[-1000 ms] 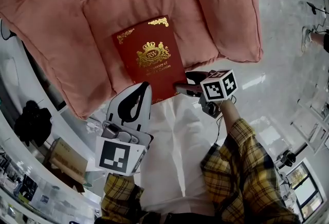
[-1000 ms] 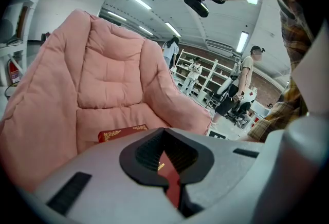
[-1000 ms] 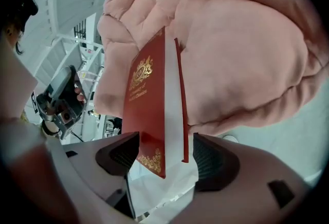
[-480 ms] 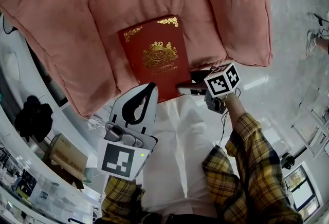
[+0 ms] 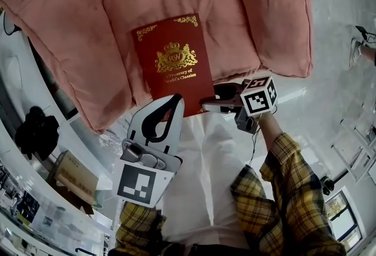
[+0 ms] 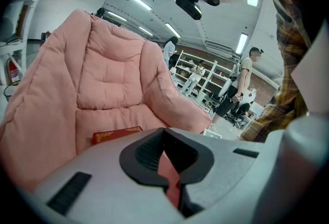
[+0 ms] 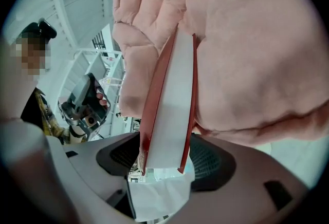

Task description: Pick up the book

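A dark red book (image 5: 173, 64) with gold print lies face up on the pink cushioned seat (image 5: 70, 26). My right gripper (image 5: 207, 102) is shut on the book's near right corner. In the right gripper view the white page edge and both red covers of the book (image 7: 169, 115) sit between the pads of the right gripper (image 7: 162, 159). My left gripper (image 5: 173, 97) is shut with nothing in it, its tips just off the book's near edge. The left gripper view shows the book (image 6: 117, 134) lying beyond the left gripper (image 6: 165, 138).
The seat's thick padded arms (image 5: 276, 20) rise on both sides of the book. White floor (image 5: 335, 43) lies to the right. A dark bag (image 5: 35, 131) and a box (image 5: 73, 175) sit at the left. People stand by shelves (image 6: 241, 89) far off.
The right gripper has stayed on the book's corner and the book has turned slightly. The left gripper has drifted a little to the right, near the book's bottom edge.
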A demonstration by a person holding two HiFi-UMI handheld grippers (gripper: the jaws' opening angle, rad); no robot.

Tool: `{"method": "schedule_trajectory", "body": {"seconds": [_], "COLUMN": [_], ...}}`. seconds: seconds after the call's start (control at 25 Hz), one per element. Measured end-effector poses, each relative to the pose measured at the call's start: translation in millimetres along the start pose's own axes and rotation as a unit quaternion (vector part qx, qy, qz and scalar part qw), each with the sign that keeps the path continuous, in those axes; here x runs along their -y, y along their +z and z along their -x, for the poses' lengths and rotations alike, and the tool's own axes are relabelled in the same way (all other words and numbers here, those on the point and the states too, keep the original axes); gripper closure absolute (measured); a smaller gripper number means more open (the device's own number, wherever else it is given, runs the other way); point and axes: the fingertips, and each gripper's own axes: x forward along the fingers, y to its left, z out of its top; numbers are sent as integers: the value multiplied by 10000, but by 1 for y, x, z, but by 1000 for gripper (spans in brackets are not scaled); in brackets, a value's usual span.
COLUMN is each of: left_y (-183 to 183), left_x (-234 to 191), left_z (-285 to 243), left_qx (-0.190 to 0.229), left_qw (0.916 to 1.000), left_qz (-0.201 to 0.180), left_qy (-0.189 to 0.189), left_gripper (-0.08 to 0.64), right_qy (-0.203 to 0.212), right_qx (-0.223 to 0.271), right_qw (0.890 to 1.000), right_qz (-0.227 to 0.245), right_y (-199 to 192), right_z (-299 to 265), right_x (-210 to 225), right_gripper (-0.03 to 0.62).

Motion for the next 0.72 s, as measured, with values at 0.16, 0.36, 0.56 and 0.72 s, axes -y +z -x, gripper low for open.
{"method": "schedule_trajectory", "body": {"seconds": [0.16, 0.36, 0.56, 0.72], "left_y": [3, -4, 0, 7], "left_x": [3, 7, 7, -1], "left_z": [4, 7, 10, 17], "left_qx": [35, 60, 94, 135], "left_qw": [10000, 10000, 9999, 9999], "left_qz": [-25, -62, -76, -52], "left_qy": [20, 14, 21, 60], "left_gripper": [557, 557, 557, 557], "right_qy": [128, 110, -68, -175], "right_qx": [320, 452, 530, 559], "right_qw": [9993, 9976, 9967, 9958], "right_qz": [-175, -513, -610, -705], "right_y": [11, 4, 11, 17], "right_z": [0, -4, -3, -8], "right_x": [-13, -6, -10, -17], "right_gripper": [284, 284, 295, 311]}}
